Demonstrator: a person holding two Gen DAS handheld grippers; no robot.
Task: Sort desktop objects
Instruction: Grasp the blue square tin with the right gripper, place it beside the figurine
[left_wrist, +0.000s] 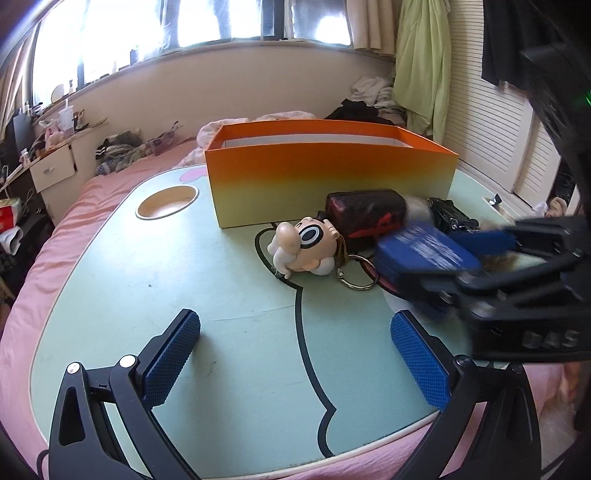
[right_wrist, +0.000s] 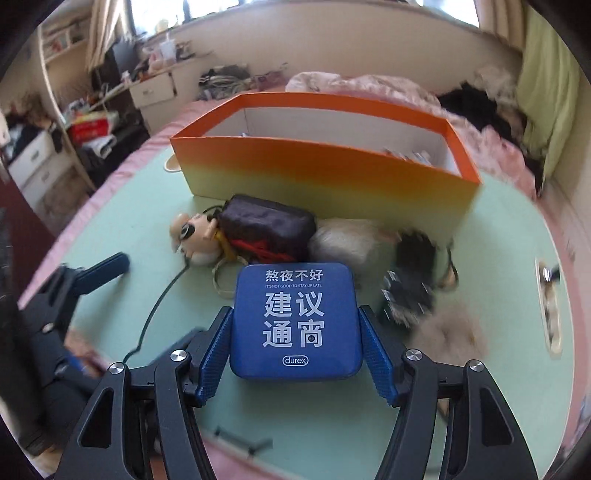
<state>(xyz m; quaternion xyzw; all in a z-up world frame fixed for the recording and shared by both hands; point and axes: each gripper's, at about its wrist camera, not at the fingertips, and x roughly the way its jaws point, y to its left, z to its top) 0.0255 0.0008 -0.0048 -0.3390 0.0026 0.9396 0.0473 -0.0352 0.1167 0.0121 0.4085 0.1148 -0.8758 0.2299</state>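
Right gripper (right_wrist: 295, 354) pinches the blue tin (right_wrist: 294, 321) by its 2 side edges, pads flat on the sides, tin lifted clear of the green table (right_wrist: 122, 229) and short of the orange box (right_wrist: 325, 173). Left gripper (left_wrist: 295, 354) spread wide, nothing between the pads, hovers over bare table near the front edge.

Risks, my guess:
- tin sides look smooth and rounded at the corners, grip sits on the near half only, so a fast swing could let it pivot or slip out.
- box wall stands tall btw tin and opening; if the tin comes in low it may clip the rim and shove the box back, as the box looks light.
- pile sits right under the path: a dropped tin would land on the figurine keychain (right_wrist: 192, 236) or the dark pouch (right_wrist: 269, 229).
- the 2 grippers are close; left one could get bumped.

Counts:
- 1 blue tin
- 1 orange box, some small items inside, can't tell what
- 1 figurine keychain w/ metal ring (left_wrist: 356, 275)
- 1 dark pouch w/ red marks
- 1 black toy car (left_wrist: 448, 218), blurry
- 2 fluffy pom-like things (right_wrist: 347, 240), soft focus, not sure
- 1 round cup hole (left_wrist: 167, 202) in table
- 2 grippers
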